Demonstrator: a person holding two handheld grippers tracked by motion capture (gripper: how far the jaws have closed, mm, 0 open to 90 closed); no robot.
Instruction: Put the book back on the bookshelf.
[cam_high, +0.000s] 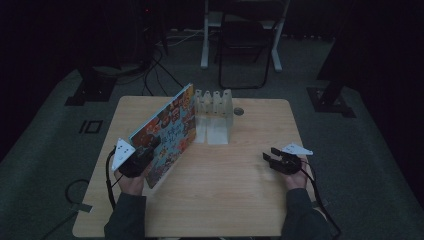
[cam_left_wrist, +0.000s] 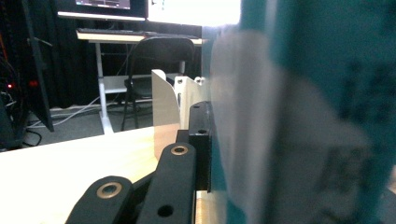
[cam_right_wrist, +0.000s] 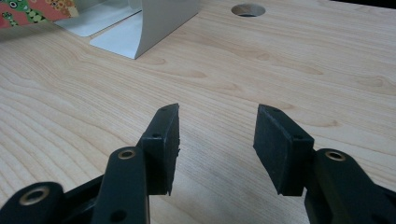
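Left gripper (cam_high: 148, 147) has its fingers (cam_left_wrist: 200, 140) pinched on the near edge of a colourful picture book (cam_high: 167, 132); the book stands tilted on edge on the table (cam_high: 235, 195), running from the fingertips up and away toward the white divider rack (cam_high: 214, 116), its far corner just beside the rack. In the left gripper view the book's blurred teal cover (cam_left_wrist: 327, 93) lies flat against the inner face of the visible finger. Right gripper (cam_right_wrist: 217, 144) sits low over bare wood, well apart from the book, fingers spread with nothing between them; the round table hole (cam_right_wrist: 248, 10) lies ahead of the fingertips.
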